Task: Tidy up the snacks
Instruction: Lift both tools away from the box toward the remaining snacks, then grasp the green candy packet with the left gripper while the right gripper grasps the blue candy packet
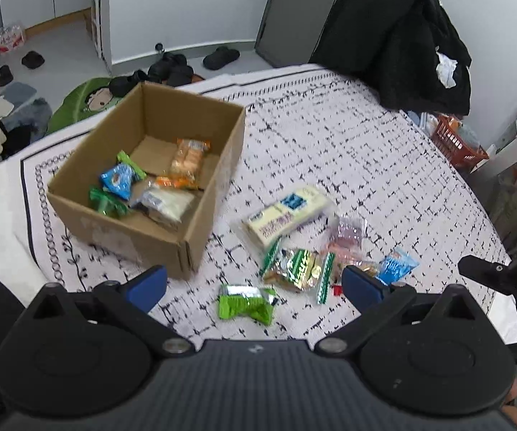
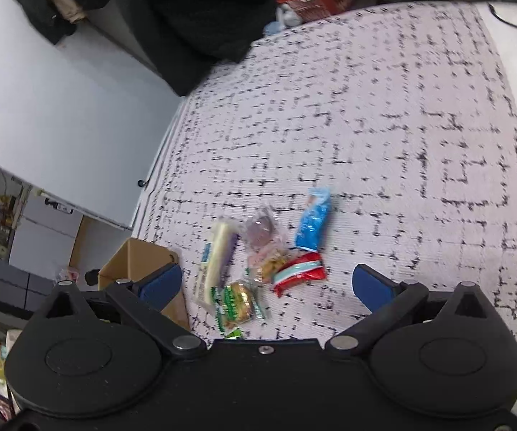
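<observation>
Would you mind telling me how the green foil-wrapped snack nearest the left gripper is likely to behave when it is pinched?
The green snack packet looks small and probably light. Its shiny crinkled wrapper will likely crumple and may slip between the pads. It lies flat on the patterned cloth, so rolling seems unlikely.

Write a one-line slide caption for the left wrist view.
Open left tool above a green snack packet on the patterned tablecloth, beside a cardboard box already holding several snacks.
</observation>
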`<action>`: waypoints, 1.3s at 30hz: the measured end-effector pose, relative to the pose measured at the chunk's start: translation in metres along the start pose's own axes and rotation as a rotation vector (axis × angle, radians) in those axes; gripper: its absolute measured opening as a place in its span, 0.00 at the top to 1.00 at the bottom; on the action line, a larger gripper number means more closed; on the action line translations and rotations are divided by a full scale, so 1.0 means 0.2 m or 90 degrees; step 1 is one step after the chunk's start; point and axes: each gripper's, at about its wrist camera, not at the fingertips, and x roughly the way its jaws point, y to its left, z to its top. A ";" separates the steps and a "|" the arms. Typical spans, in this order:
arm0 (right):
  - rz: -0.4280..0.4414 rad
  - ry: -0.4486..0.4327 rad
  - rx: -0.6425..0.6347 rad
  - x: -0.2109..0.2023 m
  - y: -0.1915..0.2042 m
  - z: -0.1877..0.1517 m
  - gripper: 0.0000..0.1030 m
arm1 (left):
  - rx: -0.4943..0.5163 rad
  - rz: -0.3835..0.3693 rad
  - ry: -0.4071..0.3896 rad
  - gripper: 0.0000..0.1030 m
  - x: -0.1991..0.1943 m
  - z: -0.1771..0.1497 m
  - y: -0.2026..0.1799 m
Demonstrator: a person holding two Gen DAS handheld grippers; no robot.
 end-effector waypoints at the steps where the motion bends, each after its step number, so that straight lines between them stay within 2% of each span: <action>1: -0.002 0.001 0.009 0.01 -0.01 0.01 0.01 | 0.001 0.002 0.003 0.00 0.01 -0.01 -0.01; 4: -0.009 0.002 0.027 0.03 -0.06 0.02 0.04 | 0.000 0.003 0.013 0.00 0.06 -0.04 -0.02; 8: -0.008 0.011 0.037 0.07 -0.08 0.03 0.15 | -0.012 0.010 0.018 0.00 0.11 -0.07 -0.02; 14: -0.009 0.021 0.045 0.12 -0.10 0.04 0.24 | -0.024 0.008 0.031 0.01 0.21 -0.10 -0.02; 21: -0.015 0.031 0.047 0.18 -0.10 0.05 0.27 | -0.027 0.016 0.049 0.04 0.33 -0.14 -0.01; 31: -0.040 0.053 0.046 0.31 -0.11 0.07 0.32 | -0.023 0.027 0.055 0.15 0.48 -0.18 0.01; 39: -0.071 0.058 0.041 0.43 -0.11 0.10 0.34 | -0.029 0.043 0.064 0.29 0.58 -0.20 0.01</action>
